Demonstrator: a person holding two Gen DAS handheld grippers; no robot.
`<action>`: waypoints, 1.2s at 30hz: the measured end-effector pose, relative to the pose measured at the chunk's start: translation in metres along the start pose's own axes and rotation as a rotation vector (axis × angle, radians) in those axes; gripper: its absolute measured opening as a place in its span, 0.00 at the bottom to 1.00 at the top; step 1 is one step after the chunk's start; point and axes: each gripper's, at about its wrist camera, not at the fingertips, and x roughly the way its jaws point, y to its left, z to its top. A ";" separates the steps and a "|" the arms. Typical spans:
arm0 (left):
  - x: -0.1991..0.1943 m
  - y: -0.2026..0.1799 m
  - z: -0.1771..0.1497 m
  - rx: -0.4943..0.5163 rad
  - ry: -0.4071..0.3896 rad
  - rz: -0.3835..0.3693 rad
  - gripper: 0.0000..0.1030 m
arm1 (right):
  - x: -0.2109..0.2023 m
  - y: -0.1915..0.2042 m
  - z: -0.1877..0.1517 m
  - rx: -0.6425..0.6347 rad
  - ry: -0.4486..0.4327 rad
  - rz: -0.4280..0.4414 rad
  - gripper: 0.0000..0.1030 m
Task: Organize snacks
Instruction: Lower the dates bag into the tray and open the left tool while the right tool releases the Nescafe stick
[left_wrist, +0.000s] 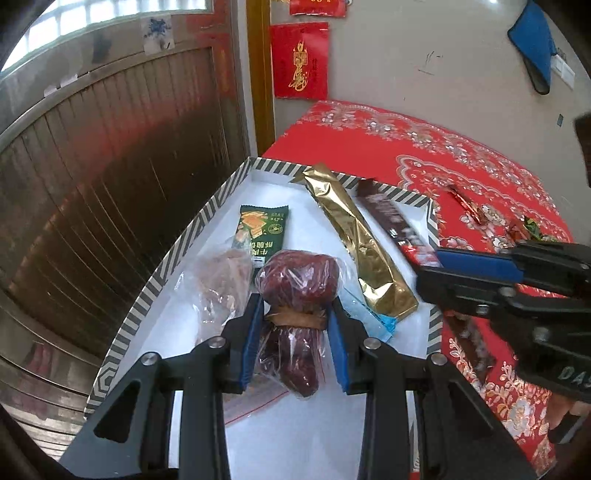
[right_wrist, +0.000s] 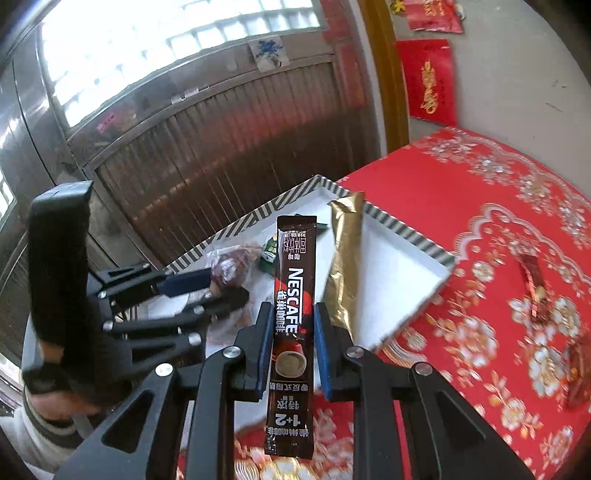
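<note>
1. A red floral tablecloth (left_wrist: 461, 177) covers the table beside a brown ribbed door (left_wrist: 129, 166); a striped-rimmed white tray (left_wrist: 177, 251) lies on it.
2. The left gripper (left_wrist: 295, 332) pinches a clear bag of red dates (left_wrist: 295, 280) at its tied neck, over the tray.
3. Ahead of it lie a green snack packet (left_wrist: 262, 229) and a gold sachet (left_wrist: 354, 236).
4. The right gripper (right_wrist: 291, 343) clamps a Nescafé coffee stick (right_wrist: 293, 295) upright, near the tray's edge.
5. Wrapped candies (right_wrist: 533, 284) lie to its right on the cloth.
</note>
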 end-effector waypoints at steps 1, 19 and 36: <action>0.001 0.001 0.000 0.000 0.001 0.001 0.35 | 0.006 0.001 0.003 0.000 0.007 0.005 0.20; 0.028 0.011 0.006 -0.015 0.031 0.046 0.35 | 0.065 -0.017 0.015 0.090 0.070 0.015 0.22; 0.010 0.002 0.001 -0.010 -0.026 0.113 0.69 | 0.022 -0.016 -0.005 0.133 -0.008 0.047 0.49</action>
